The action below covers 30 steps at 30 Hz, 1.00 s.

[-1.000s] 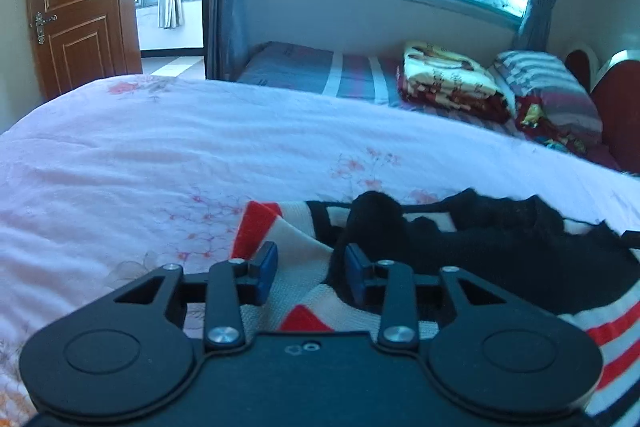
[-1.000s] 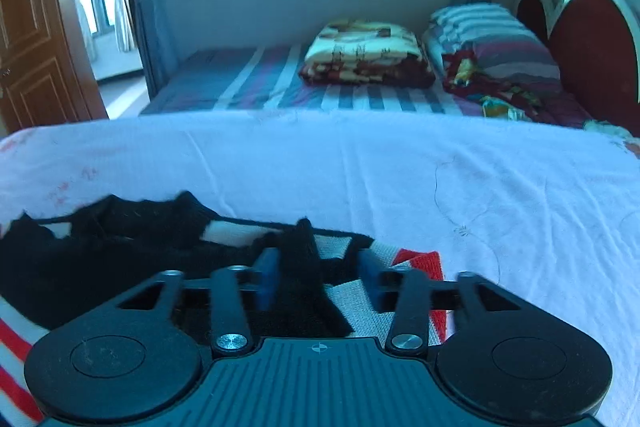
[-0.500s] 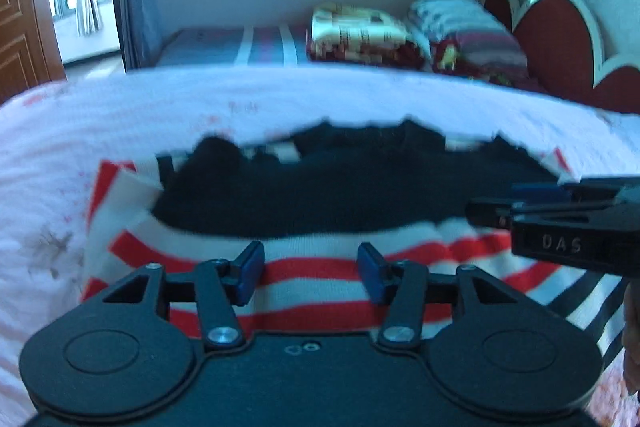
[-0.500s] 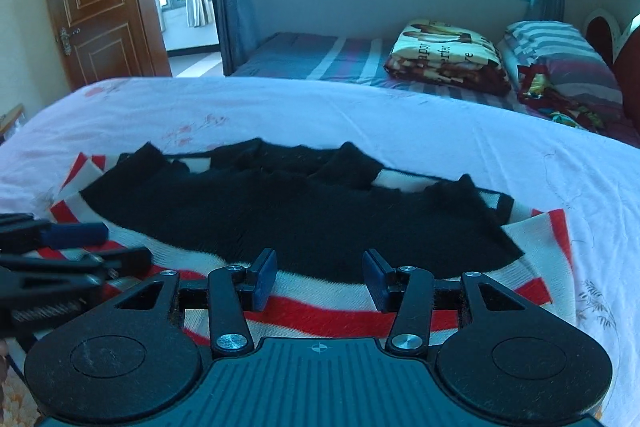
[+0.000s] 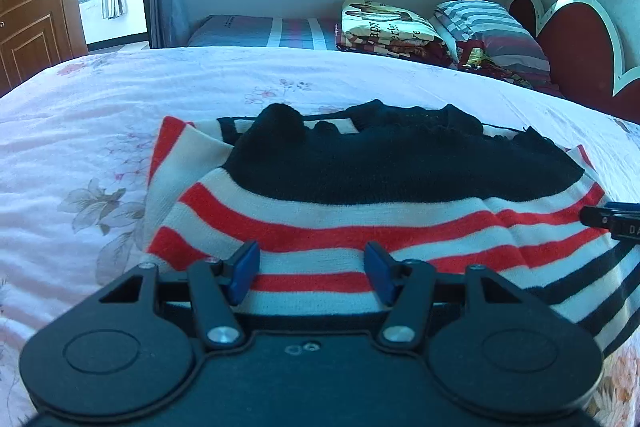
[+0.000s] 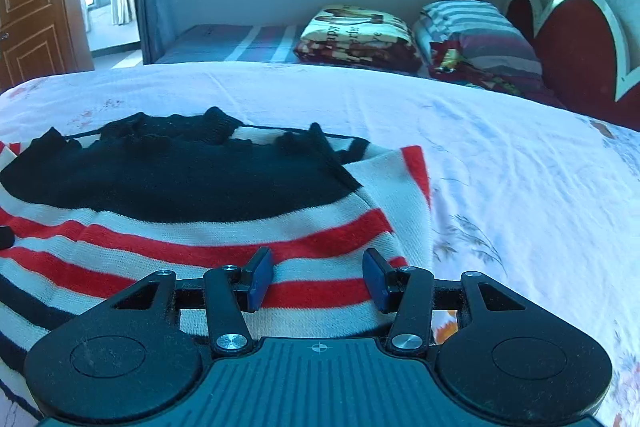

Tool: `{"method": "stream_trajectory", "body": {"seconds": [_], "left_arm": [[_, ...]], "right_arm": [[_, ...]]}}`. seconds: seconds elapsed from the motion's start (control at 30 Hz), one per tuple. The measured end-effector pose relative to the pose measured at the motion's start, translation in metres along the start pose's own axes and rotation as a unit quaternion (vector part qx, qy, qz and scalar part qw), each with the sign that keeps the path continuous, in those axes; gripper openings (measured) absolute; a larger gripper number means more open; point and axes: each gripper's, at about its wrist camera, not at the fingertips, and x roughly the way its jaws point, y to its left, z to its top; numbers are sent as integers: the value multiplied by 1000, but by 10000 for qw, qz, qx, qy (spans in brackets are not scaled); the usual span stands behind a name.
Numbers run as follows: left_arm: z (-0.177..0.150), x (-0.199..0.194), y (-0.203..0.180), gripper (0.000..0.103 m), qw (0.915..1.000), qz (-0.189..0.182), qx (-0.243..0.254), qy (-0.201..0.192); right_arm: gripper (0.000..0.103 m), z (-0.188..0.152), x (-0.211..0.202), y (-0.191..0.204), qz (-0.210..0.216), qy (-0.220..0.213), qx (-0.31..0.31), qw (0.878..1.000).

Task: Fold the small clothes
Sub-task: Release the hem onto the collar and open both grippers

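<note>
Sweater (image 5: 360, 227) straight ahead of both my claws, lying flat on the floral bedsheet (image 5: 100, 131) with its long axis running side to side across my view, so each claw faces one end of the same near edge. It is a knitted piece, black at the far part and striped red, cream and dark toward me, and the striped band nearest me is what sits under my fingers. My left gripper (image 5: 310, 273) hangs over the left stretch of that band, its jaws opening as I look, the blue pads standing apart with striped knit showing between them but nothing pinched. My right gripper (image 6: 318, 281) is over the right stretch, close to the sweater's right side edge, its pads spread and steady, cloth below the gap but no pad pressing on it. From the left view I can see the tip of the other claw (image 5: 612, 221) poking in at the far right, level with the red stripes (so the two are side by side along the hem, well apart). As I judge it, the next fold turns on that: both claws sit on the near long edge, the black part lies beyond, and each hand is nearest its own corner.
</note>
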Motion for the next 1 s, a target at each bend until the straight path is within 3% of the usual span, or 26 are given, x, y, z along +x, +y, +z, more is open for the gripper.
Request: {"method": "stream_trajectory", "body": {"seconds": [0.4,0.83,1.0], "left_arm": [[-9,-28,-18,58,9999,-97,29,-62],[-30,-37,-12,63,9998,67,191,-80],[-36,-50,-6,65,10000,-2,-68,22]], "right_arm": [[49,-9,-42,69,811,-178,-255,9962],[49,-48,-35,74,557,85,-774,9954],[49,-44,-43,68,668,71,-544,9963]]}}
